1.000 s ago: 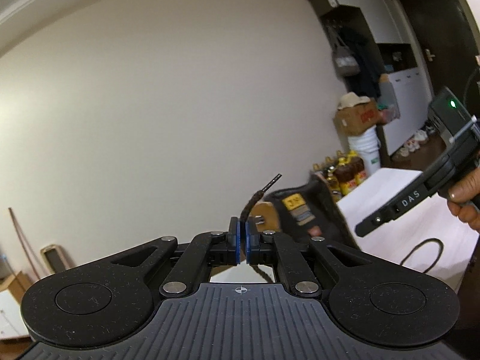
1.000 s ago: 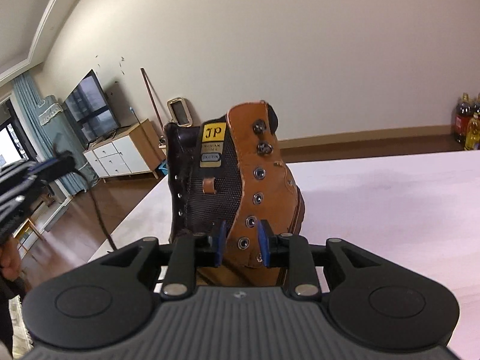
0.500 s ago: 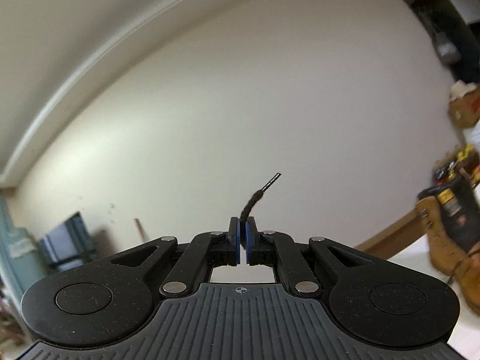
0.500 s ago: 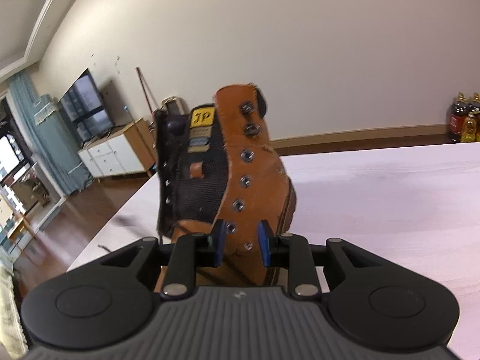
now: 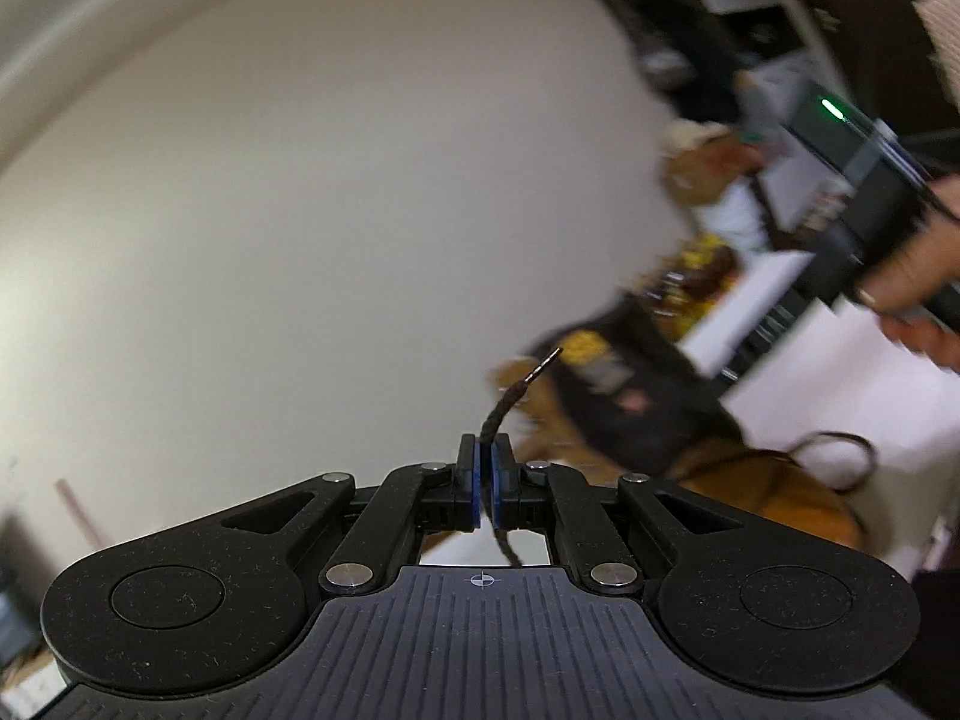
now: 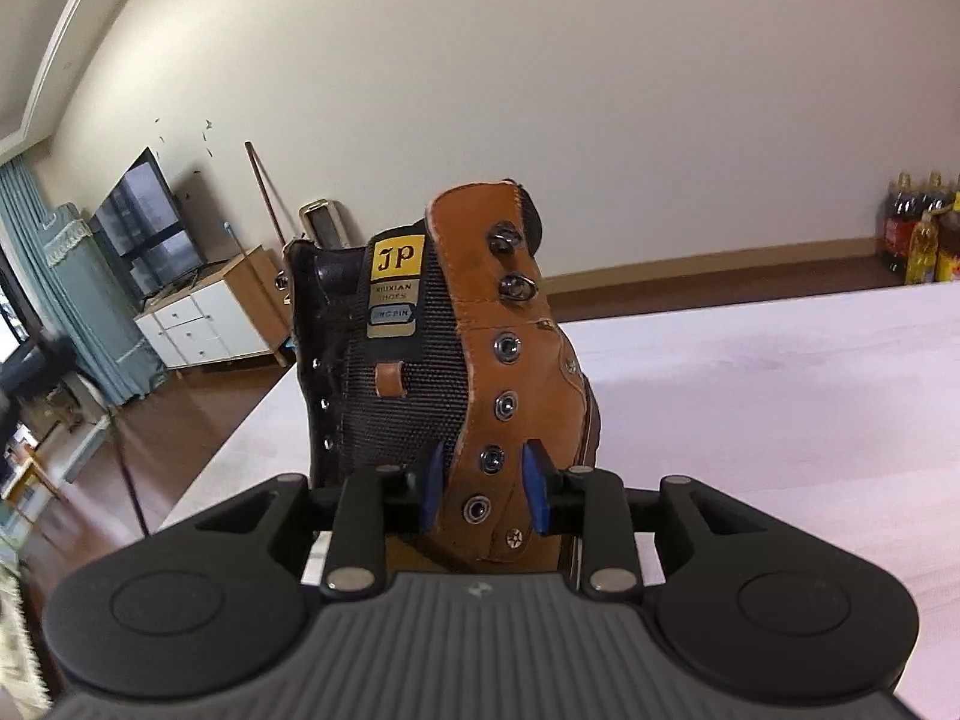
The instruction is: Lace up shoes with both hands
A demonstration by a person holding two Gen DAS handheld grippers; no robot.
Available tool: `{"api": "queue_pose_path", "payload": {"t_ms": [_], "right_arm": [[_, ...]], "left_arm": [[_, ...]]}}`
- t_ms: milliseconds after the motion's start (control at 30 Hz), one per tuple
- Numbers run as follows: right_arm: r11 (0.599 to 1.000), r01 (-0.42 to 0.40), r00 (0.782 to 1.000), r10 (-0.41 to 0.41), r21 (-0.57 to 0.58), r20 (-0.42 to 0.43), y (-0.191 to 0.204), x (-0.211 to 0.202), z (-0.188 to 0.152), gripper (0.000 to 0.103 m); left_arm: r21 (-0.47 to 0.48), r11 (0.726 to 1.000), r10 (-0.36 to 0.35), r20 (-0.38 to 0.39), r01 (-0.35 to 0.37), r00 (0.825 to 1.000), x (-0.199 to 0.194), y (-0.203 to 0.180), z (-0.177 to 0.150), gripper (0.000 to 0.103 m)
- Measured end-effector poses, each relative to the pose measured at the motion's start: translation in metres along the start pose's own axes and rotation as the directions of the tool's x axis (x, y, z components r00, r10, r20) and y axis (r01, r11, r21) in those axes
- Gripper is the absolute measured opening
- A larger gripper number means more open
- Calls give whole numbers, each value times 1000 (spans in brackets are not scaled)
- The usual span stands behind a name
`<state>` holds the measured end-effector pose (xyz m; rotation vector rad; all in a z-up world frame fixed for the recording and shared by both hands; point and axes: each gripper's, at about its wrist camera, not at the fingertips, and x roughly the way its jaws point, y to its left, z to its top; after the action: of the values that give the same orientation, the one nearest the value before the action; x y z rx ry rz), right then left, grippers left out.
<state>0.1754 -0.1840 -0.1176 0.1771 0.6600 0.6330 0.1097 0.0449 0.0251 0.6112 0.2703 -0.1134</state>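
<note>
Shoelace, dark and braided (image 5: 501, 405), is pinched tight in our left gripper (image 5: 485, 483), its stiff tip poking up beside the blurry brown leather boot (image 5: 750, 480). In the right view, our right gripper (image 6: 483, 495) is closing around the boot's eyelet flap (image 6: 498, 396) on the pale table (image 6: 780, 396). We think threading comes next: steady the flap, aim the tip at a hole.

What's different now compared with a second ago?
The left tool swung away toward the wall, then back to the tan leather boot. The right tool is closing around the boot's brown eyelet flap, not yet clearly pressing. The dark braided shoelace stays pinched in the left tool.
</note>
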Motion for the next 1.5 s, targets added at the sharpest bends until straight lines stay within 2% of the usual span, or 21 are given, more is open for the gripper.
{"api": "queue_pose_path", "payload": {"t_ms": [133, 233, 433, 667, 867, 1100, 1200, 1300, 1367, 1500], "right_arm": [[996, -70, 997, 71, 50, -19, -20, -4, 2, 9], [991, -106, 994, 108, 81, -23, -31, -6, 2, 8], [978, -158, 987, 160, 139, -5, -40, -7, -2, 9], [972, -179, 984, 180, 151, 7, -44, -6, -4, 10], [966, -200, 980, 200, 164, 15, -49, -7, -5, 10], [962, -214, 977, 213, 170, 19, -52, -9, -6, 10], [960, -220, 975, 220, 174, 19, -52, -8, -6, 10], [958, -225, 974, 224, 179, 21, -53, -8, -6, 10], [951, -245, 970, 243, 190, 34, -55, -10, -7, 14], [948, -246, 969, 237, 202, 70, -71, -22, -11, 16]], "left_arm": [[105, 993, -59, -30, 62, 998, 17, -25, 5, 3], [215, 972, -86, -76, 100, 993, 37, -55, 10, 3], [370, 925, -31, -135, 80, 990, 75, -104, 7, 3], [447, 894, 48, -179, 38, 983, 95, -119, 10, 3], [518, 855, 108, -203, 13, 973, 103, -127, 13, 3], [568, 823, 118, -204, 19, 972, 106, -136, 15, 3], [600, 800, 122, -204, 25, 971, 107, -142, 14, 3], [647, 762, 131, -206, 35, 970, 109, -147, 12, 3], [669, 743, 135, -206, 39, 969, 109, -149, 11, 3], [673, 738, 133, -200, 38, 971, 107, -147, 8, 3]]}}
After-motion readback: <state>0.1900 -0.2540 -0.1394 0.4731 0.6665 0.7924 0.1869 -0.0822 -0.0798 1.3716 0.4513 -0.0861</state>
